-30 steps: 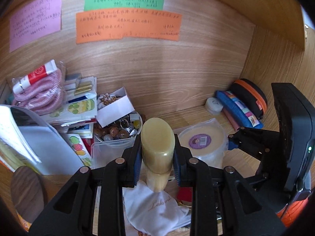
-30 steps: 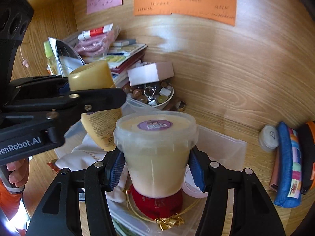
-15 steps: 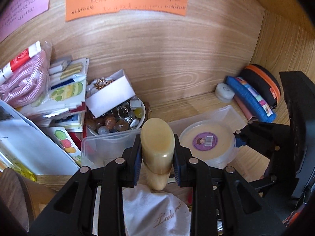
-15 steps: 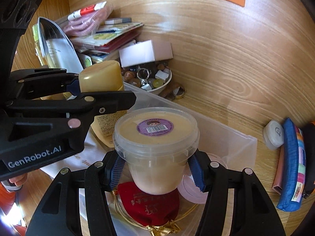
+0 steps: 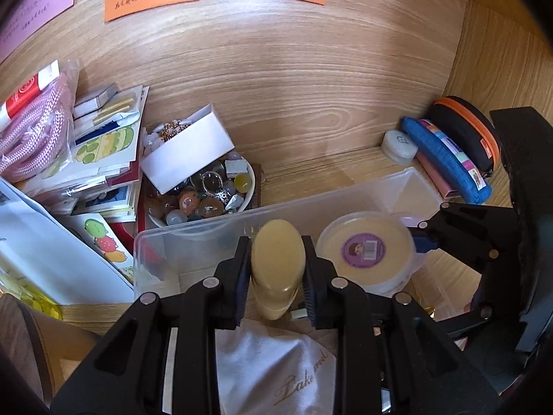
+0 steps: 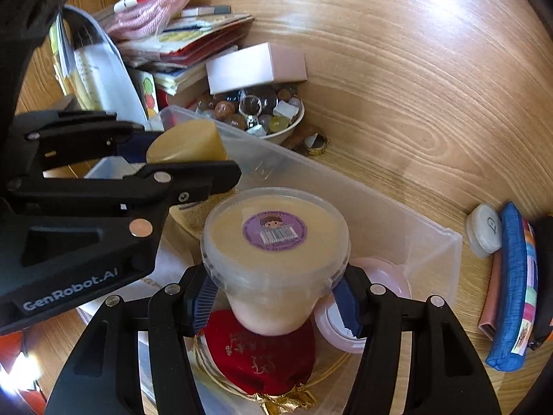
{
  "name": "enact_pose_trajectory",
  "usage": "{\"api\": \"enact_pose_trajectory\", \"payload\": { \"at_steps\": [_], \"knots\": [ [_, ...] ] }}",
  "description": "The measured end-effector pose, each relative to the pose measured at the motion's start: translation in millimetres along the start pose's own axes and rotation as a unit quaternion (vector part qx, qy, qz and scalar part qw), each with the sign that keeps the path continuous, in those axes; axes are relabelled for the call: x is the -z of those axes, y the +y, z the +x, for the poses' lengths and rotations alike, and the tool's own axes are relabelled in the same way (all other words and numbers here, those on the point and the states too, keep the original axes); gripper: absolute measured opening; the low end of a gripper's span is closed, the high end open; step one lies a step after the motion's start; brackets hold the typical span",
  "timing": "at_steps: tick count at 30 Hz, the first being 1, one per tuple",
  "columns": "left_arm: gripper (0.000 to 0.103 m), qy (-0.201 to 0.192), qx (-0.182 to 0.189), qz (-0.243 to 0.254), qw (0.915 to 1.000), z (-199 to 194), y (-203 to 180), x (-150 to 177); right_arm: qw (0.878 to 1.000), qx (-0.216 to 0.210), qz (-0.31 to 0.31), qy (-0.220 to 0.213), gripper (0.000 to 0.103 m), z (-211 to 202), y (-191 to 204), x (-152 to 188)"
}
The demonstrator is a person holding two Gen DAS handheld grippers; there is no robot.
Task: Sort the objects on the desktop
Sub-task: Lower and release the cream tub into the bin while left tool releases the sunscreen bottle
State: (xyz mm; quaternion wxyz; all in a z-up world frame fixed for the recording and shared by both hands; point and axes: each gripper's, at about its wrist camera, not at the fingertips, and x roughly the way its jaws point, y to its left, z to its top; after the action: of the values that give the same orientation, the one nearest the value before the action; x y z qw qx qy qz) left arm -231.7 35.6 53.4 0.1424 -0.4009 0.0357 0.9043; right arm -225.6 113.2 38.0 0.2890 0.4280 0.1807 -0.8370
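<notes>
My left gripper (image 5: 278,252) is shut on a yellow bottle (image 5: 278,266), held upright by its cap over the left part of a clear plastic box (image 5: 207,228). In the right wrist view the same bottle (image 6: 186,141) shows between the left gripper's fingers (image 6: 193,176). My right gripper (image 6: 276,297) is shut on a cream-filled clear tub (image 6: 273,235) with a purple sticker, gripped just under its rim. The tub's base rests on or just above a red pouch (image 6: 262,356) inside the box. A white cloth pouch (image 5: 276,363) lies under the bottle.
Behind the box stand a bowl of beads and stones (image 5: 214,200), a white carton (image 5: 186,152) and a pile of booklets (image 5: 103,145). Pencil cases (image 5: 446,155) and a small white round case (image 5: 399,143) line the right wall. A pink jar (image 6: 345,332) sits in the box.
Both grippers have sunk toward the clear box with their loads and tipped further down. The tub has come down onto the red pouch; the bottle sits lower beside it.
</notes>
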Motion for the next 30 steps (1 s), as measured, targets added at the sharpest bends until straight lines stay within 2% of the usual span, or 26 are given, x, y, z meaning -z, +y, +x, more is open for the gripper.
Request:
{"api": "enact_pose_trajectory", "payload": {
  "at_steps": [3,7,10,13,18,22,24,30],
  "knots": [
    [0.027,0.004,-0.001,0.001,1.0,0,0,0,1.0,0.001,0.002,0.003,0.06,-1,0,0],
    [0.027,0.007,-0.004,0.005,1.0,-2,-2,2,1.0,0.014,0.009,-0.003,0.079,-8,-2,1],
    [0.027,0.008,-0.004,0.01,0.9999,-5,-4,3,1.0,0.02,0.011,-0.011,0.08,-18,-3,2],
    [0.034,0.01,-0.005,0.01,0.9999,-9,-6,5,0.999,0.032,0.014,-0.018,0.08,-28,-5,3],
    [0.052,-0.001,-0.007,0.007,1.0,-25,-8,8,0.998,0.053,0.02,-0.03,0.081,-44,-6,8],
    [0.058,-0.01,-0.015,0.012,0.9998,-40,-14,10,0.997,0.067,0.019,-0.046,0.081,-62,-4,13],
    [0.069,-0.018,-0.016,0.011,0.9996,-49,-17,12,0.996,0.071,0.019,-0.053,0.081,-70,-3,16],
    [0.076,-0.047,-0.027,0.007,0.9985,-84,-22,15,0.993,0.079,0.018,-0.084,0.081,-101,5,25]
  ]
}}
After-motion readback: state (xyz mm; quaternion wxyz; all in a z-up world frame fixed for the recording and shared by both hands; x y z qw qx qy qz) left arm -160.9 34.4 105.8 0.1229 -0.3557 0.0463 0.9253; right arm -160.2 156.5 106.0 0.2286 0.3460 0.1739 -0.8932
